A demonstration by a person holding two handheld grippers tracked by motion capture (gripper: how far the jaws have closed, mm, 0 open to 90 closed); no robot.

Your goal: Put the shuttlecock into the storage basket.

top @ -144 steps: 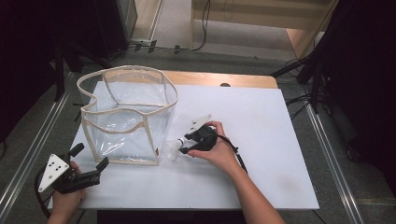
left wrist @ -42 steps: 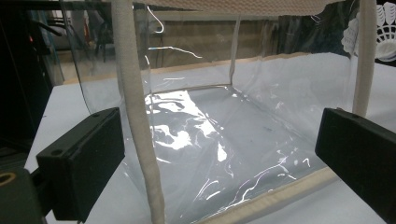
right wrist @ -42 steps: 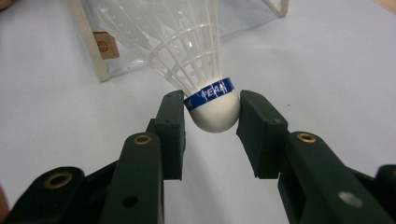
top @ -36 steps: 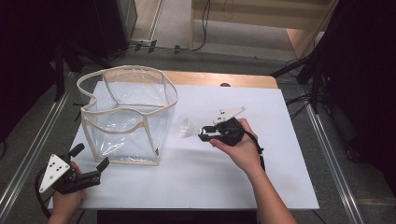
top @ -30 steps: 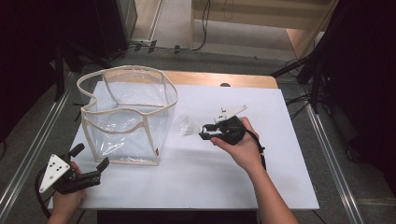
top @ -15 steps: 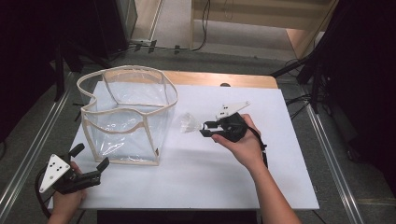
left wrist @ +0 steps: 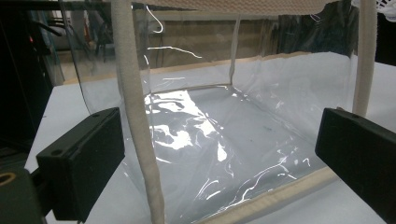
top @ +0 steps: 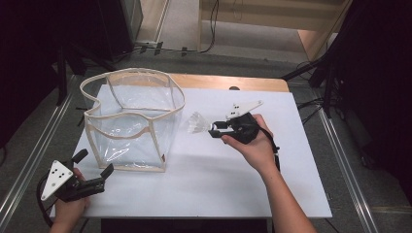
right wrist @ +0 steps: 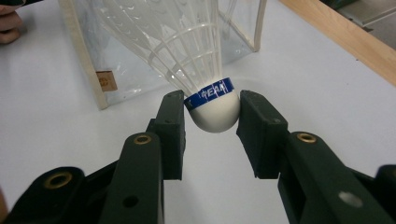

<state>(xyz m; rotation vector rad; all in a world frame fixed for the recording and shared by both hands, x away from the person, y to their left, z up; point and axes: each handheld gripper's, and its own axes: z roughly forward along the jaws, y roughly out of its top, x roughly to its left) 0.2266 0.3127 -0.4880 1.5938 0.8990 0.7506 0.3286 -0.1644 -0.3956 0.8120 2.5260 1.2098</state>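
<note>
The right gripper (right wrist: 210,116) clamped a shuttlecock (right wrist: 212,109) by its rounded white cork, 1 black jaw pressed on each side just under the blue band. The feather skirt fanned away from the jaws toward a clear plastic bag (right wrist: 121,51) with cream fabric trim. In the high view, the right gripper (top: 214,130) was held above the white table (top: 218,184), with the shuttlecock (top: 197,124) pointing left at the bag (top: 131,121), near its right wall but not touching. The bag stood upright and open-topped on the table's left half.

The left gripper (top: 92,170) rested at the near left corner of the table, its 2 jaws spread wide with nothing between them. In the left gripper view, the bag (left wrist: 224,135) stood just ahead of the jaws.

Compared with about 5 seconds earlier, the right gripper and shuttlecock had risen off the table surface and shifted slightly to the right; the left gripper had kept its place.

The bag's glossy walls threw reflections, so its floor was hard to read. The shuttlecock's skirt was cut off at the top of the right gripper view.
</note>
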